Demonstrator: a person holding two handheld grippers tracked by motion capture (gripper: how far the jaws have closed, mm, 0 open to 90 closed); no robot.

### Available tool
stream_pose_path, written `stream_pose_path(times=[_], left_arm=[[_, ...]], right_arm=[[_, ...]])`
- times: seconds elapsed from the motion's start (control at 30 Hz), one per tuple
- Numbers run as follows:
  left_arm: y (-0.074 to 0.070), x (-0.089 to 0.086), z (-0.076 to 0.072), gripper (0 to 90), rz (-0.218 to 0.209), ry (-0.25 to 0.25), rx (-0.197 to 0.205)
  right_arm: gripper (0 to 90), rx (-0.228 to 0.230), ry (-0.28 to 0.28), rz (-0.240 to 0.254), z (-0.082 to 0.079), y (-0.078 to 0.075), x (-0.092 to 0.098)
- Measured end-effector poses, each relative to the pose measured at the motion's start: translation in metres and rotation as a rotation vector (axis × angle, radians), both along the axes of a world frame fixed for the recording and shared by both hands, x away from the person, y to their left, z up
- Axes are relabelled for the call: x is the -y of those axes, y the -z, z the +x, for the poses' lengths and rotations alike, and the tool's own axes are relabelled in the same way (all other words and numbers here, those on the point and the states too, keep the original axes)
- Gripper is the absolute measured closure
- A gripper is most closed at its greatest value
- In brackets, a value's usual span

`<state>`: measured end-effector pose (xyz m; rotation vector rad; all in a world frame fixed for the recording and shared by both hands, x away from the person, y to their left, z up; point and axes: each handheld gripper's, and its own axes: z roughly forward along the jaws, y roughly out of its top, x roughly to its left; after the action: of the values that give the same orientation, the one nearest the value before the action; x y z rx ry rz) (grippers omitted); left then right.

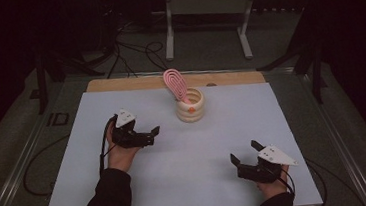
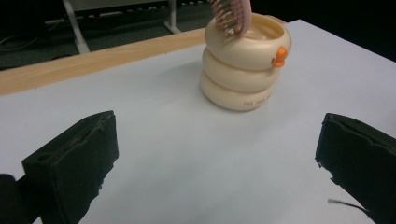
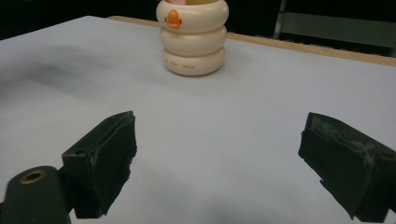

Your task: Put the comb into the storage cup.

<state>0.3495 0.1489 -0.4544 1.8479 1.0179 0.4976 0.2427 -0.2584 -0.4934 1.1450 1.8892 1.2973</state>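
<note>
Place: a lab or recording room, dim around a lit work surface.
Table (image 1: 128, 188): a plain white sheet over a wooden board (image 1: 119, 83) whose bare strip shows at 12 o'clock.
Floor: grey carpet, with black cables (image 1: 131, 55) looping at 11 o'clock.
Stand (image 1: 208, 10): a white metal frame on two feet at 12 o'clock.
Edges: dark tripod-like legs (image 1: 43, 80) at 10 and 2 o'clock.
Surroundings: black, unlit background.
</note>
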Motion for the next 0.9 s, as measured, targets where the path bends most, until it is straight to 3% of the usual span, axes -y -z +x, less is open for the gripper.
stream_pose_path(times=[0.07,0.27,0.33,0.37,0.63,0.9], left_arm=[[0.003,-0.005,-0.007,0.2,-0.007,-0.008,0.004],[0.011,-0.019,-0.031,0.2,0.025,-0.011,0.047],[0.011,-0.019,-0.031,0.2,0.025,-0.011,0.047],[0.017,-0.028,-0.042,0.2,0.032,-0.009,0.053],[0.03,-0.051,-0.065,0.2,0.017,-0.031,0.04],[0.031,-0.07,-0.084,0.2,0.007,-0.049,0.084]], right_arm=[[10.5,-0.002,0.0,0.004,0.0,0.0,0.0],[10.5,-0.001,-0.001,0.003,0.0,0.0,-0.001],[10.5,-0.002,-0.001,0.003,0.0,0.0,-0.001],[10.5,-0.001,-0.003,0.001,0.0,0.0,-0.001],[10.5,0.003,-0.01,0.007,0.0,0.0,-0.001],[10.5,0.008,-0.012,0.022,0.0,-0.002,0.003]])
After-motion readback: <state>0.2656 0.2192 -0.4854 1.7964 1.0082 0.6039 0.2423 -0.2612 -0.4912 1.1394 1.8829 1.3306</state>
